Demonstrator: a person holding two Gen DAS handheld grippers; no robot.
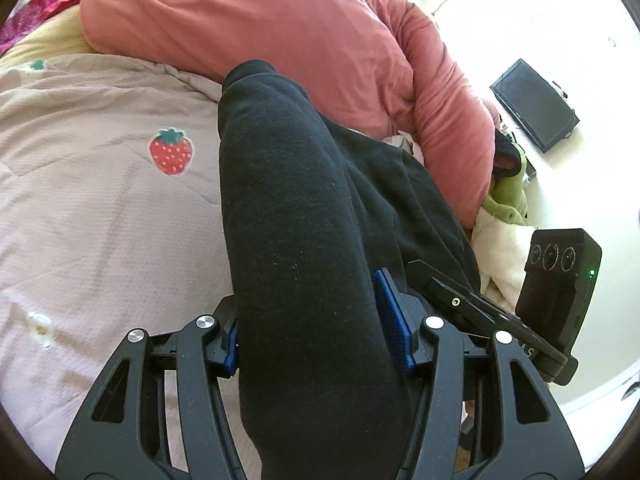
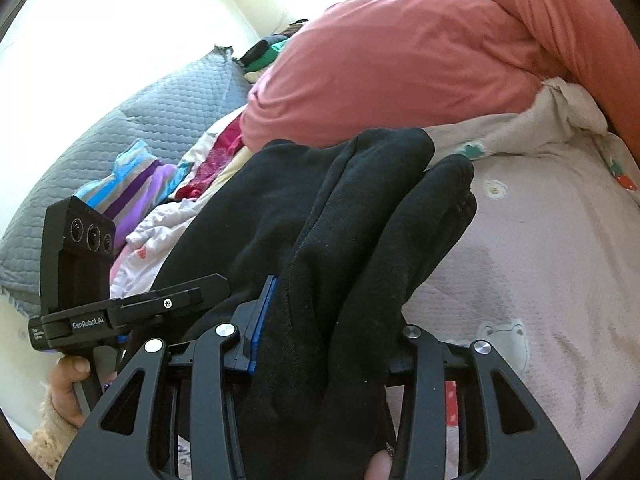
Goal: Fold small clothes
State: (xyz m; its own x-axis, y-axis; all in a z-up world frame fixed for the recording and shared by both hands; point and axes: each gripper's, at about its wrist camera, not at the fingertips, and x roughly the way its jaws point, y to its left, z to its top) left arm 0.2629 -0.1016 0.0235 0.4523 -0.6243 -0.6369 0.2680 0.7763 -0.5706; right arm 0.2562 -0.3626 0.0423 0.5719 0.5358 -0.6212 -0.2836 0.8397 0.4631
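A black garment point(image 1: 288, 184), small trousers by the look of the two leg tubes point(image 2: 360, 208), hangs lifted above the pale pink bedcover point(image 1: 100, 208). My left gripper point(image 1: 312, 332) is shut on one thick bunched part of it, the blue pads point(image 1: 390, 312) pressing the cloth from both sides. My right gripper point(image 2: 332, 332) is shut on another bunched part; one blue pad point(image 2: 262, 320) shows and the other is hidden by cloth. Each view shows the other gripper's camera housing close by point(image 1: 560, 280) point(image 2: 78, 248). A hand point(image 2: 68, 384) holds the left gripper's handle.
A bulky salmon-pink duvet point(image 1: 260, 28) lies behind the garment. A heap of colourful clothes point(image 2: 160, 184) and a grey quilted pillow point(image 2: 140, 120) lie beside it. A green and white soft thing point(image 1: 508, 204) sits at the bed's edge, with a dark flat screen point(image 1: 532, 104) on the floor beyond.
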